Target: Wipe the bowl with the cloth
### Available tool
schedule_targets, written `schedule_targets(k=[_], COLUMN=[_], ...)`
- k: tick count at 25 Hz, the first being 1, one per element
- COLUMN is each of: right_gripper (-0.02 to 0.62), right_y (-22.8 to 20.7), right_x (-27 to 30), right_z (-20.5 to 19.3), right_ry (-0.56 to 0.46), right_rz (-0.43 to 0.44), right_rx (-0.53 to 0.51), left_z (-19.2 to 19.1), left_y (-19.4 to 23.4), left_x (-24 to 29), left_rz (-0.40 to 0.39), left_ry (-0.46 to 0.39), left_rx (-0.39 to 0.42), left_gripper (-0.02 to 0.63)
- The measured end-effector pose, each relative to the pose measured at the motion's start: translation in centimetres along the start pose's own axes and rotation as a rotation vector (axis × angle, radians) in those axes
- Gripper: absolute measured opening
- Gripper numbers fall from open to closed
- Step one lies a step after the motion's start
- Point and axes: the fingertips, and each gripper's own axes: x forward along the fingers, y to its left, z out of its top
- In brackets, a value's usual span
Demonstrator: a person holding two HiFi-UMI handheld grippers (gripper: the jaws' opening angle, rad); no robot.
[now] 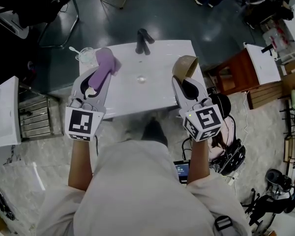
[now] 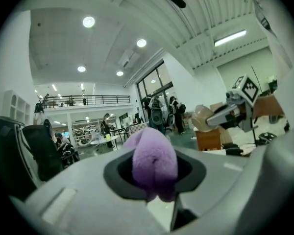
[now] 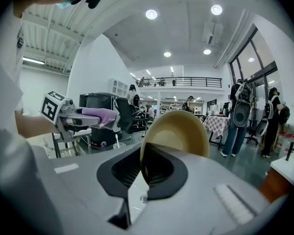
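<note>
Person's pale shirt (image 1: 132, 181) fills the foreground. Left gripper (image 1: 99, 80) is clamped on a bunched purple cloth (image 1: 106, 60), soft and fleecy. Right gripper (image 1: 187, 85) pinches the rim of a tan bowl (image 1: 183, 65), smooth, round, held on edge above the white table (image 1: 152, 92). Cloth and bowl are well apart. Recommended: turn the hollow toward the cloth, keep the rim grip firm, press the pile inside and sweep round.
</note>
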Motion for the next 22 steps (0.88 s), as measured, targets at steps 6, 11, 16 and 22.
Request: schedule_targets(k=[6, 11, 16, 22], right_gripper=[0.012, 0.012, 0.012, 0.012], right_y=[0.1, 0.0, -0.1, -0.3], right_x=[-0.4, -0.3, -0.1, 0.1], right_z=[0.1, -0.3, -0.2, -0.3], right_ry=[-0.001, 0.005, 0.009, 0.013], right_rz=[0.006, 0.008, 0.011, 0.014], right_rx=[0.007, 0.018, 0.014, 0.007], left_z=[-0.1, 0.0, 0.0, 0.2], left_y=[-0.8, -1.2, -1.4, -1.5], left_x=[0.2, 0.4, 0.8, 1.3], left_rz=[-0.020, -0.046, -0.063, -0.075], left_ry=[0.001, -0.012, -0.013, -0.024], left_rx=[-0.007, -0.014, -0.020, -0.043], left_gripper=[0.092, 0.092, 0.092, 0.092])
